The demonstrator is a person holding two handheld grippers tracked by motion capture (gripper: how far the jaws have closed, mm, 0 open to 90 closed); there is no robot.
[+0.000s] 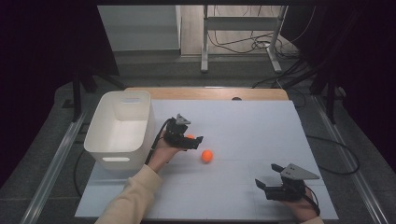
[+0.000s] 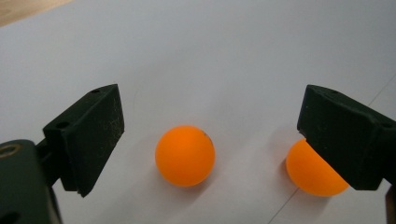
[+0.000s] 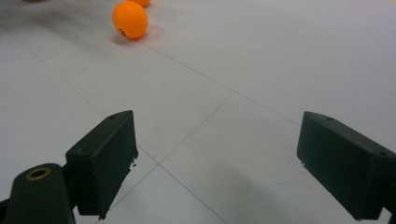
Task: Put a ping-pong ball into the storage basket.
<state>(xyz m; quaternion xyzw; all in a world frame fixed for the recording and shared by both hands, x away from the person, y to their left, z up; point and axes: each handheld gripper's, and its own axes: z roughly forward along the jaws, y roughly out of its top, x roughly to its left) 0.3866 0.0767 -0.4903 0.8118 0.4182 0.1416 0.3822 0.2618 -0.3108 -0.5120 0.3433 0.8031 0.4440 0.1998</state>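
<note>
Orange ball: between our left gripper jaws, untouched, no readable marking.
Jaws: both pairs apart; right gripper over bare table.

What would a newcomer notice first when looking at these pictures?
Two orange balls on the pale table: one ball lies between the open jaws of the left gripper, and the other ball rests just beside it, toward the person. A white bin stands at the table's left, while the right gripper hovers open near the front right corner.
</note>
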